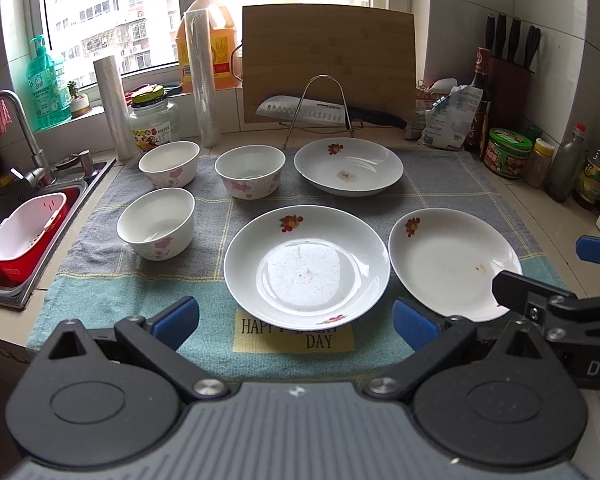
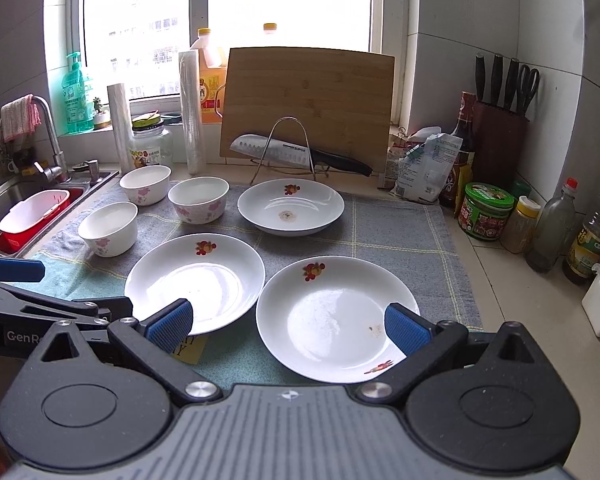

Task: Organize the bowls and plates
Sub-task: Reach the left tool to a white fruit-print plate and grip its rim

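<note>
Three white plates with flower prints lie on a grey-green cloth: a middle plate, a right plate and a far plate. Three white bowls with pink flowers stand to the left: near, far left and middle. My left gripper is open just before the middle plate. My right gripper is open over the right plate's near edge. Neither holds anything.
A sink with a red-and-white basket and a faucet lies left. Behind the cloth stand a cutting board, a knife on a wire rack, a jar and film rolls. Bottles and jars and a knife block line the right wall.
</note>
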